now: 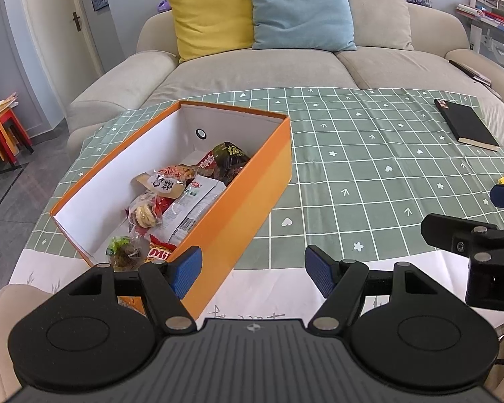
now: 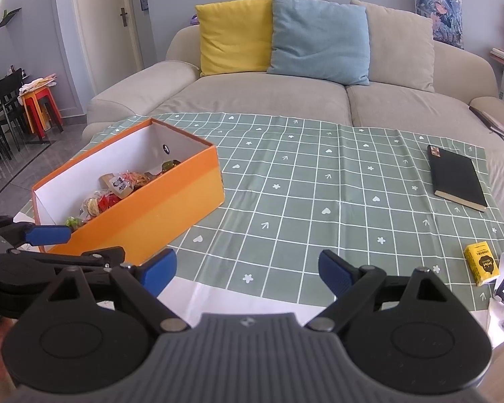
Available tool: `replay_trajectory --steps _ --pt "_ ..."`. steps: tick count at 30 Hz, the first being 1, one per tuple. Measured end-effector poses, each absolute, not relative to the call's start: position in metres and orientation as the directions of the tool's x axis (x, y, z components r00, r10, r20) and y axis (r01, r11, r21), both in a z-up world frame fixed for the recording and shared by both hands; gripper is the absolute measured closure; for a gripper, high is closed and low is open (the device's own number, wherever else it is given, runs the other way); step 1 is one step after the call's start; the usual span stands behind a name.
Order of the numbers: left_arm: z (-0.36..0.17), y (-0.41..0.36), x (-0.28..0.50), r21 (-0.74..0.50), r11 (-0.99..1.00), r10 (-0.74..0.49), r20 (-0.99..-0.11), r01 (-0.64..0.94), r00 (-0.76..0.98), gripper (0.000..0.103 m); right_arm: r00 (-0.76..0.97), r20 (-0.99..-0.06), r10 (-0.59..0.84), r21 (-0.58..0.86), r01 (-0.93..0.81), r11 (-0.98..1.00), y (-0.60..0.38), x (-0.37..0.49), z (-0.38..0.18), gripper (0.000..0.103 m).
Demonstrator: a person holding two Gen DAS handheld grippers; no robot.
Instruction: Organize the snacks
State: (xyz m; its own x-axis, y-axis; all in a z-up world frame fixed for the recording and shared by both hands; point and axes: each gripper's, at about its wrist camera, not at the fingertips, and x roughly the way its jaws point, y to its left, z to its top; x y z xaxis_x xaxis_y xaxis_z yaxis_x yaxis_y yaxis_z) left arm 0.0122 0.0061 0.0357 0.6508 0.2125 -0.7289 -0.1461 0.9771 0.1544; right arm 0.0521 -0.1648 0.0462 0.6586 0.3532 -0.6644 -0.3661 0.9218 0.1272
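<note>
**A:** What is closest to the cameras?

**B:** Both grippers, low over the near edge of the desk. The left gripper [image 1: 252,266] has its blue-padded jaws spread wide and holds nothing; its left pad sits just beside the near corner of an orange box [image 1: 238,208]. The right gripper [image 2: 248,268] is equally wide open and empty, over bare green checked tablecloth [image 2: 302,201].

**A:** Where are the snacks?

**B:** Most lie piled inside the orange box, on the left side of the desk. Nearest in the pile is a red packet [image 1: 159,252] showing the letters "MI"; the rest of the word is hidden. Behind it are a clear bag of round biscuits [image 1: 144,213], a white wrapper [image 1: 191,201] with a barcode, and a dark packet [image 1: 230,159] with Chinese characters too small to read.

**A:** Anything outside the box?

**B:** A small yellow carton [image 2: 482,262] stands on the cloth to the right, near the right gripper. It bears a dark cartoon figure and Chinese writing I cannot make out.

**A:** How would these handle?

**B:** The packets look light, soft and crinkly, probably slippery; biscuits could crush, so pinching a sealed edge seems wisest. The carton looks light and stiff; gripping across its flat sides should hold.

**A:** And further back?

**B:** A black notebook [image 2: 458,176] lies at the far right, then a beige sofa [image 2: 268,100] with yellow, blue and beige cushions.
</note>
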Motion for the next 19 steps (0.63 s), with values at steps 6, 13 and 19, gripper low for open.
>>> replay_trajectory --steps 6,13,19 --pt "0.0363 0.0063 0.0113 0.163 0.975 0.221 -0.721 -0.150 0.657 0.021 0.658 -0.665 0.353 0.127 -0.366 0.922 -0.1648 0.0523 0.0461 0.014" --pt "0.0365 0.0070 0.0101 0.162 0.977 0.214 -0.718 -0.141 0.662 0.021 0.658 -0.666 0.351 0.127 -0.364 0.923 -0.1647 0.0523 0.0458 0.014" --pt "0.0362 0.0069 0.0091 0.158 0.978 0.210 -0.715 -0.138 0.667 0.021 0.657 -0.668 0.350 0.128 -0.361 0.924 -0.1660 0.0524 0.0442 0.014"
